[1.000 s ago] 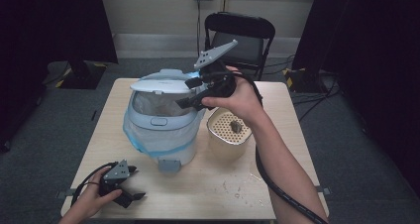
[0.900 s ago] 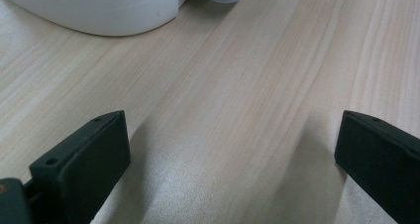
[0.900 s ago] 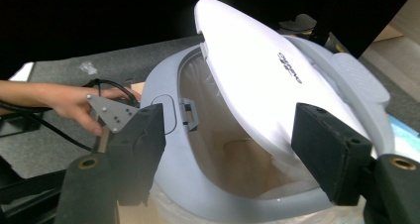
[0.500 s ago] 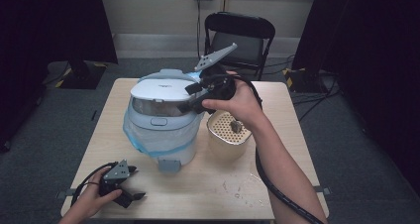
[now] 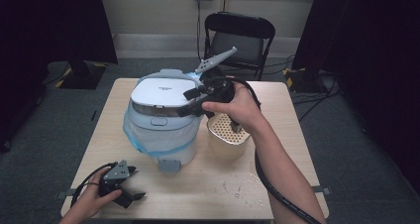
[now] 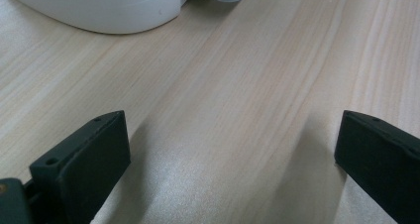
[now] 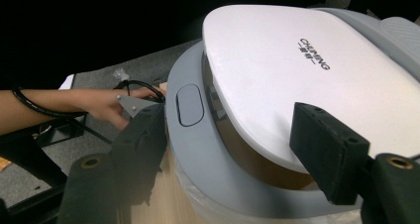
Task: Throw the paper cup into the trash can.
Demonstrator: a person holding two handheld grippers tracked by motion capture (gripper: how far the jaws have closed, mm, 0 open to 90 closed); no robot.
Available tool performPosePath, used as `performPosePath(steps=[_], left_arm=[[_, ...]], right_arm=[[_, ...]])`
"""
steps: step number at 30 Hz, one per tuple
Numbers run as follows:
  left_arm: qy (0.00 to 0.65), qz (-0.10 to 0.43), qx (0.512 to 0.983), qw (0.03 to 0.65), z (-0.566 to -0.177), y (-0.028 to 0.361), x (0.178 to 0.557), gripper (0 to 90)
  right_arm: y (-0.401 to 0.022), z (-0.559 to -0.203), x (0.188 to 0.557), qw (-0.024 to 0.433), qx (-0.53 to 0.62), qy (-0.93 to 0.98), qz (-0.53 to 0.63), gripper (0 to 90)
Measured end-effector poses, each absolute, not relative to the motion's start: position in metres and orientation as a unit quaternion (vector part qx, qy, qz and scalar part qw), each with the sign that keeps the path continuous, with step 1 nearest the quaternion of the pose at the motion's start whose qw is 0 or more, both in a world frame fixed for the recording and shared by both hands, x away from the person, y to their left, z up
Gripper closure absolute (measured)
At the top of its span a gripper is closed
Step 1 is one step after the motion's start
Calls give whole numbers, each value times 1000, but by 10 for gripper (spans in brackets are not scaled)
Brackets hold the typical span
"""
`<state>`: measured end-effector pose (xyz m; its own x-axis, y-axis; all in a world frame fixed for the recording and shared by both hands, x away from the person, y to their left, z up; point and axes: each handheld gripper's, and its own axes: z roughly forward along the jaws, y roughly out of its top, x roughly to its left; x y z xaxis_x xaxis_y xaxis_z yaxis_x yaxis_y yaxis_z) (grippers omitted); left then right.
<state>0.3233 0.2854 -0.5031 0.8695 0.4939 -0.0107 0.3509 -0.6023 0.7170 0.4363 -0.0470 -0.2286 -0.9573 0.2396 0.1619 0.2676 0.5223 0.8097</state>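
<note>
So the white rice cooker (image 5: 161,120) sits toward the left of the table (image 5: 277,184), its lid (image 5: 166,92) almost down but not quite shut. The right gripper (image 5: 190,102) has its fingers apart around the lid's front edge, one above, one below the rim. The left gripper (image 5: 130,196) just rests near the table's front corner, fingers wide apart on bare wood. A perforated basket (image 5: 227,130) stands right beside the cooker.

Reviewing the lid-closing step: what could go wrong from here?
1. The lid is not fully down, and the right gripper has one jaw on top and one outside the rim; it could slip off.
2. The left gripper rests open on the table, so the cooker is unbraced and might slide toward the basket.
</note>
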Motion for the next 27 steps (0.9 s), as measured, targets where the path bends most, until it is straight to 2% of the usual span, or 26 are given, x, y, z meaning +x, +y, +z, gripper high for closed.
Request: performPosePath(steps=[8,17,27], left_arm=[[238,95,890,377,-503,285,323,1],[237,96,890,377,-503,285,323,1],[237,96,890,377,-503,285,323,0]], right_arm=[[-43,-235,437,27,-154,-878,-452,310],[-38,-244,434,18,-146,-890,-431,308],[-41,-249,434,30,-151,-880,-449,319]])
